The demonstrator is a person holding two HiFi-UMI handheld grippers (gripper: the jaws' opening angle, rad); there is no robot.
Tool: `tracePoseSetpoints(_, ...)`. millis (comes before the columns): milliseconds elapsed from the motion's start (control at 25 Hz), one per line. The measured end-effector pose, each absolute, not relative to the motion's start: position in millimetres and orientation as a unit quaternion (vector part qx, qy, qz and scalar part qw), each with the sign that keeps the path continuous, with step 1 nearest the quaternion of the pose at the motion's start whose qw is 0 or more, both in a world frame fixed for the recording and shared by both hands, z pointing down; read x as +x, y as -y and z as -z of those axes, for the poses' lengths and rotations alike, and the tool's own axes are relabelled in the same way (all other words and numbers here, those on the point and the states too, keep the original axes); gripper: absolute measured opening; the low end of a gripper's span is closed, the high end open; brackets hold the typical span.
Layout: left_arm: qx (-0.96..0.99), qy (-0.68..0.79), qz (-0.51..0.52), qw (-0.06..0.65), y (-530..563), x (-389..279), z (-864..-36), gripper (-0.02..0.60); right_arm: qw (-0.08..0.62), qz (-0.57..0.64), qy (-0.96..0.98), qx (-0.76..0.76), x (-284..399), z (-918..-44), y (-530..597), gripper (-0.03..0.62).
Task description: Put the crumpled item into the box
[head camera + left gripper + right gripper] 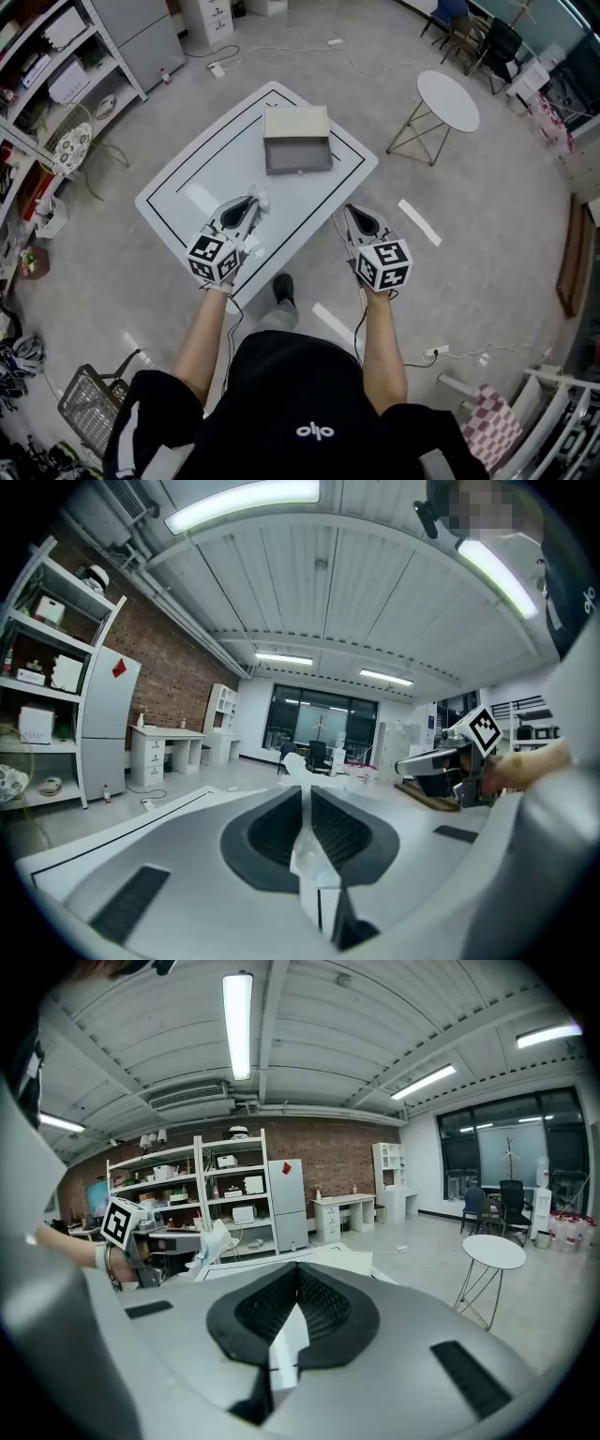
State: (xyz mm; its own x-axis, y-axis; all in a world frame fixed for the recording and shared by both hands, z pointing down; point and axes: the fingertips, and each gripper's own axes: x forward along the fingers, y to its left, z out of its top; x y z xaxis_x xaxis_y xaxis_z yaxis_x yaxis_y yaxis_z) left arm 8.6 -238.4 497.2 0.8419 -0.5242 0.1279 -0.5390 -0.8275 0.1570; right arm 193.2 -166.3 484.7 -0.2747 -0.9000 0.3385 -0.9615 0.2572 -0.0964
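Crumpled white item (261, 198) (306, 859), pinched between the closed jaws of the left hand-held gripper (251, 204) (307, 795), with a ragged end sticking out past the jaw tips. In the head view it is just left of the frame's centre, over the white rectangular counter with a black outline (187, 187), well apart from the open beige cardboard box (297, 141) with a grey inside. The box lies on the counter in the upper middle of the frame. The right hand-held gripper (351, 213) (297, 1275) is at the counter's near right edge, jaws pressed together with nothing between them. A round white side table (448, 100) stands on the floor at upper right, and a white metal shelf (56, 75) at upper left.
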Motion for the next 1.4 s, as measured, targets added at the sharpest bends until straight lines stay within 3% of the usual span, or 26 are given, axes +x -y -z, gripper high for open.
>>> tracePoseSetpoints(360,0.955,0.274,-0.053,0.099,312,23,-506,0.031,0.109,-0.147,0.787,0.589,205,-487,243,0.009)
tracePoseSetpoints(1400,0.956,0.263,-0.071,0.11,373,59,-528,0.031,0.101,-0.154,0.786,0.591,231,-492,308,0.009)
